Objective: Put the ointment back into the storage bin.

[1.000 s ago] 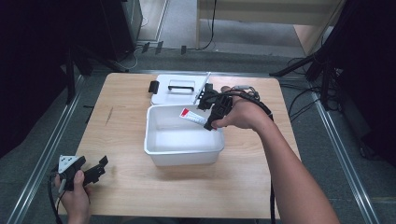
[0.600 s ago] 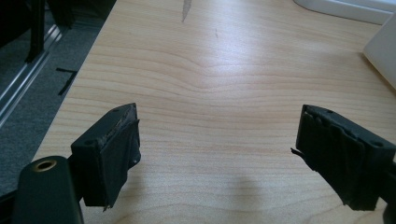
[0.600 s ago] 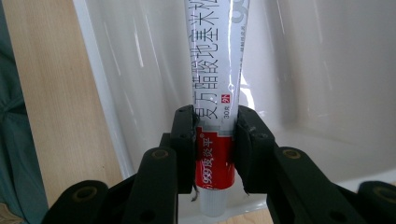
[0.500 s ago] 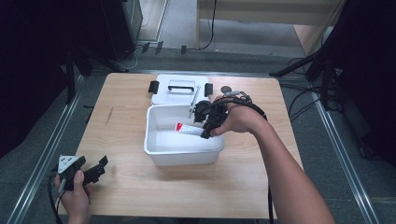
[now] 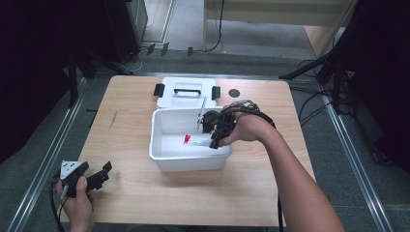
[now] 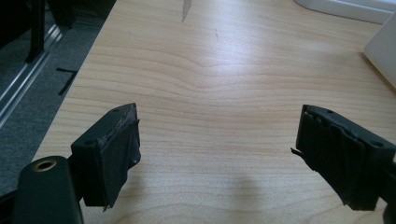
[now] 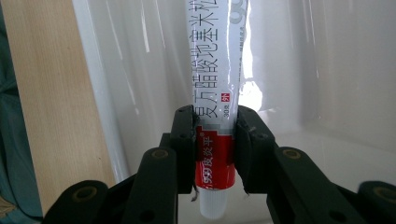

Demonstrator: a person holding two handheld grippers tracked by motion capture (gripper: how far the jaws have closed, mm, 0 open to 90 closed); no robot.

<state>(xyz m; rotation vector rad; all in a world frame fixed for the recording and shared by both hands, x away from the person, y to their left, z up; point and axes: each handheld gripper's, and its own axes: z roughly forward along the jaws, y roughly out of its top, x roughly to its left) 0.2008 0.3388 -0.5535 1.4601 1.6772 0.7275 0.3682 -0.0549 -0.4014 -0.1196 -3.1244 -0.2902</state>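
A white tube with a red band and printed characters is clamped near its cap end by my right gripper, which is shut on it. In the high view the right gripper reaches down into the white plastic bin from its right side, and the tube lies low and nearly level over the bin's floor, its red end pointing left. My left gripper rests at the table's near left corner. Its jaws stand wide apart in the left gripper view, with bare wood between them.
The bin's white lid, with a black handle and two black latches, lies flat just behind the bin. A small dark round spot sits on the wooden table at the back right. Metal floor rails run along both table sides.
My right gripper has come down and slightly nearer with the tube, from above the bin's back rim into the bin. The left gripper has stayed where it was.
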